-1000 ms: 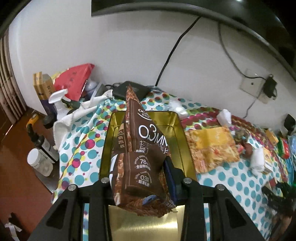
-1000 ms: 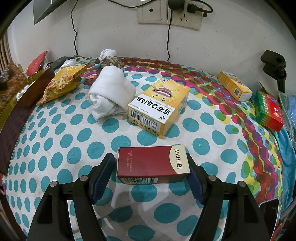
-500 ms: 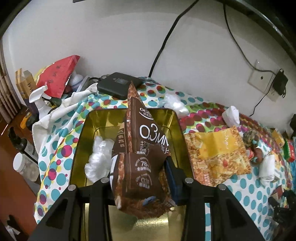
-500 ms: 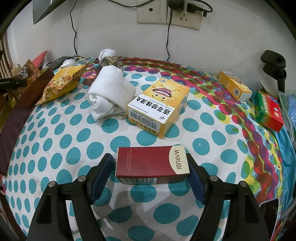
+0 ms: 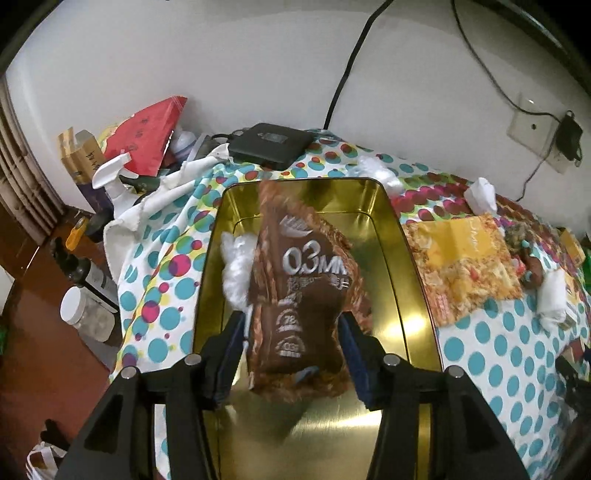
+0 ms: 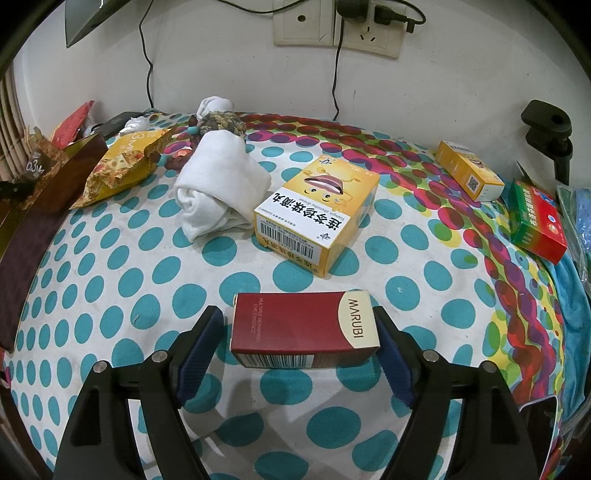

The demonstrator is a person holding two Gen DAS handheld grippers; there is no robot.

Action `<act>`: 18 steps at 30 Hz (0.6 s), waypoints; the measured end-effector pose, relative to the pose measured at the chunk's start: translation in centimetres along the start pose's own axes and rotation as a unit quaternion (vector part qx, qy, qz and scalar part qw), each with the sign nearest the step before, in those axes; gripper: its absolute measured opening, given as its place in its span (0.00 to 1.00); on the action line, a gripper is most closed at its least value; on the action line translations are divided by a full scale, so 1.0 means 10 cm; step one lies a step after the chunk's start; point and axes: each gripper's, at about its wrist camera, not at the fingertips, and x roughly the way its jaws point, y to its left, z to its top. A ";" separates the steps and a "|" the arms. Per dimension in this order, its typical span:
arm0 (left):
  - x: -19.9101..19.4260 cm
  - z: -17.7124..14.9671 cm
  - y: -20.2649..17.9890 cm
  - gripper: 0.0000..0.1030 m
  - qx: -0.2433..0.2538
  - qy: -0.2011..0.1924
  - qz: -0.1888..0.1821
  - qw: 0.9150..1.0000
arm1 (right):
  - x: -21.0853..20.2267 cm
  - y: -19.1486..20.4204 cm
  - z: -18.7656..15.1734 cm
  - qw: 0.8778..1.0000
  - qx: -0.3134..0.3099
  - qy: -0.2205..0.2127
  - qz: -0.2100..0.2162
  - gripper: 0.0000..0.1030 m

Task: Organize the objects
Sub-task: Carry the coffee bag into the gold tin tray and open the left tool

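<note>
Since the earlier frame, both pairs of jaws have been opening; the brown bag [image 5: 299, 295], blurred, is seen lower over the tin [image 5: 399, 258], which now fills more of the view.

Left gripper [image 5: 291, 354]: jaws are spread with the bag between them, a gap seen at each pad. Right gripper [image 6: 299, 354]: jaws are parted round the red box [image 6: 306, 328], which lies on the dotted cloth [image 6: 110, 277], a gap seen at the left pad. Counted: one tin, one brown bag, one yellow bag [image 5: 465, 269], one red box, two yellow boxes [image 6: 317, 218] [image 6: 469, 175], one green box [image 6: 539, 225], one rolled towel [image 6: 221, 184]. White plastic [image 5: 236, 269] lies in the tin. A white wall with sockets [image 6: 336, 26] stands behind.
</note>
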 end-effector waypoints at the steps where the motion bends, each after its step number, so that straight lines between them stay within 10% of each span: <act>1: -0.02 -0.02 -0.02 0.52 0.010 0.001 0.006 1.000 | 0.00 0.00 0.00 1.000 0.000 0.000 0.000 0.76; 14: -0.83 -0.61 -0.16 0.52 0.006 -0.081 0.040 0.996 | 0.00 0.00 0.00 1.000 0.000 0.000 -0.001 0.74; 18: -1.12 -0.88 -0.33 0.53 0.008 -0.104 0.015 0.994 | -0.01 0.01 0.00 1.000 -0.005 -0.008 0.004 0.58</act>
